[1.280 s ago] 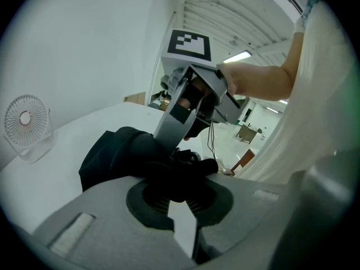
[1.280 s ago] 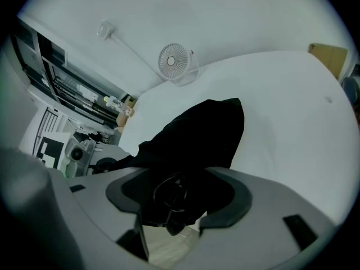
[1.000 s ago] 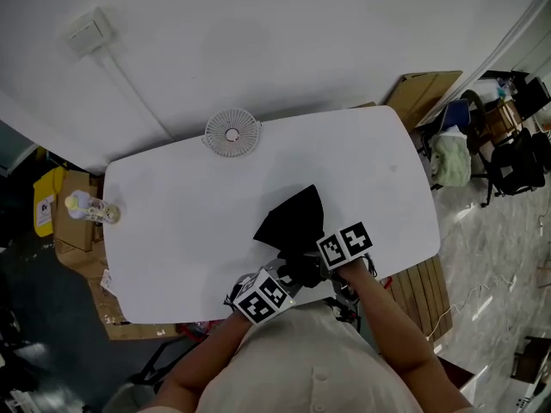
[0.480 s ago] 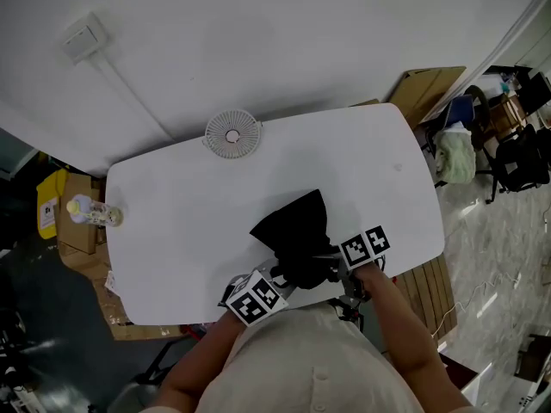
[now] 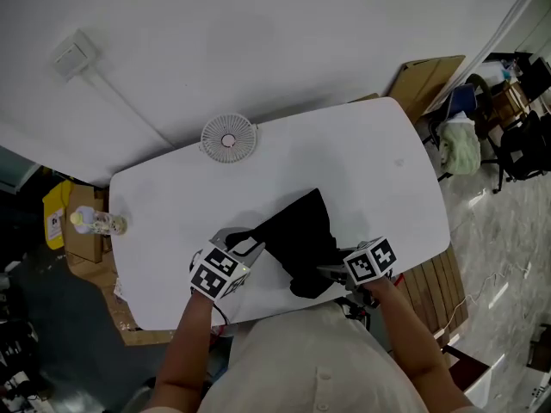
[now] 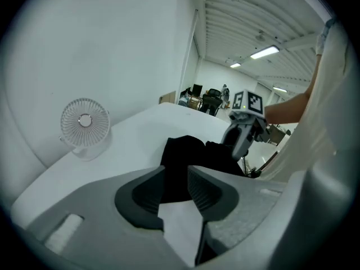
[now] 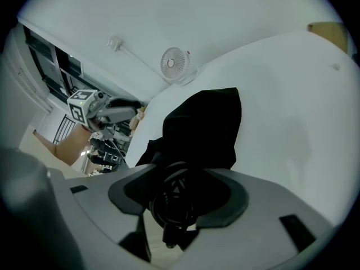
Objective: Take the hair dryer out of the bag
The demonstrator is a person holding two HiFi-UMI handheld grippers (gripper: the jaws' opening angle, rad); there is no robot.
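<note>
Black bag (image 5: pixel 301 231) lies on white tabletop (image 5: pixel 362 162), close to near edge. Right gripper (image 7: pixel 181 189) pinches round black thing with vent grille, likely hair dryer (image 7: pixel 171 208), at bag's near end, partly out of bag. Its jaws have just been closing on it. Left gripper (image 6: pixel 175 183) sits by bag's left corner. Its jaws have just been opening, now spread, pinching nothing. Small white fan (image 5: pixel 228 136) stands at far edge.

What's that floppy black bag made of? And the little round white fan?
The black bag looks like soft cloth, dull and matte: it slumps and folds on the white table. The small round white fan is probably plastic, smooth, with a grille of thin ribs, though from here I can't be sure.
</note>
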